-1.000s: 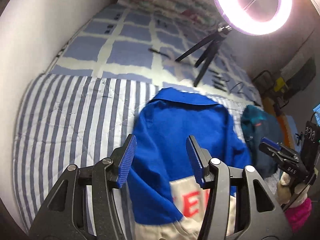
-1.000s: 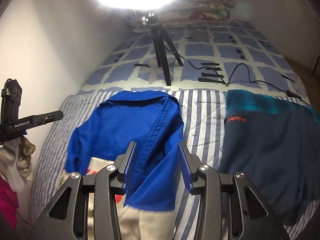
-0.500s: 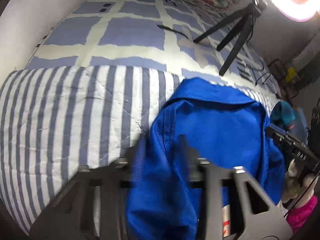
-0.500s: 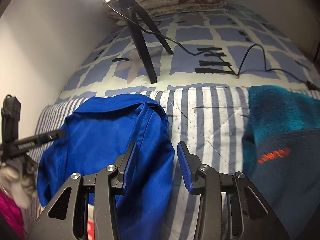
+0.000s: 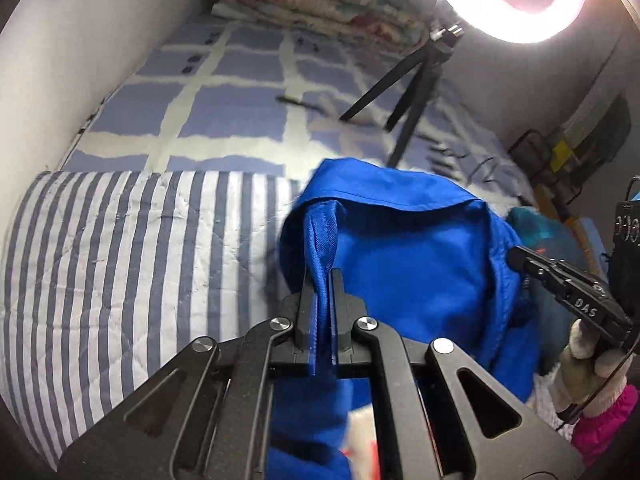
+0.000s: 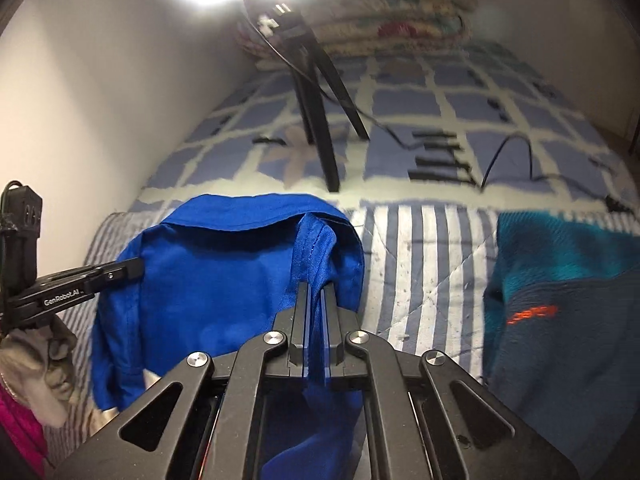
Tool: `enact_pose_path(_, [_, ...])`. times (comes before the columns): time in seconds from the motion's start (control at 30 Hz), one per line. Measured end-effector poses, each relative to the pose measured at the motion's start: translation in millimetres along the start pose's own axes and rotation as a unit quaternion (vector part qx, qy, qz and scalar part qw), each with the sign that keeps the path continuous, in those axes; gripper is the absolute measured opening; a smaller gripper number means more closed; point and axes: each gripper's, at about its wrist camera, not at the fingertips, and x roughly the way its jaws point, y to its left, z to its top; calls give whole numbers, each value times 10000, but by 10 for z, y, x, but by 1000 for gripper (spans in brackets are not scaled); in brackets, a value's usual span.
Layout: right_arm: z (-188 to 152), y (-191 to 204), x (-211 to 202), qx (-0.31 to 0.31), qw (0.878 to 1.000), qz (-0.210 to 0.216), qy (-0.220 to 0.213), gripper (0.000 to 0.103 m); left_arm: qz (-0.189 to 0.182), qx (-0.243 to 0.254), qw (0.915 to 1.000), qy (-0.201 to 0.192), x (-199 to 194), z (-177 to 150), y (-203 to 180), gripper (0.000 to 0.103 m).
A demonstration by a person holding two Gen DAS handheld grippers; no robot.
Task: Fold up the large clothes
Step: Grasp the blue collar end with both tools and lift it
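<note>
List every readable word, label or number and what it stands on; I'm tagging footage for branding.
"GenRobot.AI": white print on the left gripper, right wrist view.
"DAS": white print on the right gripper, left wrist view.
Orange mark on the teal fleece: blurred, unreadable.
Red lettering on the blue jacket: mostly hidden, unreadable.

The left gripper [image 5: 320, 280], its jaws having just been closing, is pinching a fold of the blue jacket [image 5: 408, 264] above the striped quilt [image 5: 120, 272]. At right, the right gripper [image 5: 516, 258] is meeting the jacket's far edge. A ring light [image 5: 516, 4] is glowing on its tripod [image 5: 412, 92].
</note>
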Motion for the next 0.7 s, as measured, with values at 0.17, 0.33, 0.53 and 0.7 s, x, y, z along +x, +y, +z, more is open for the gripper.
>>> enact_pose_path(0.17, [-43,143,-411,-180,9997,-24,-167,2,-119,78,9998,-168,-439,-148,-199,1])
enact_pose_path(0.33, [-190,254,-912,-148,9991,140,-383,2,-291,99,9989,-346,-894,-402,-339,1])
enact_pose_path(0.53, [-536,464,-1495,-169,9976,349,-582,2,-313,229,9983,-446,-1413,-868,-471,1])
enact_pose_path(0.7, [-789,570,-1883,-149,9961,472,-727,2,-416,259,9973,-551,-1871,-1304,-602,1])
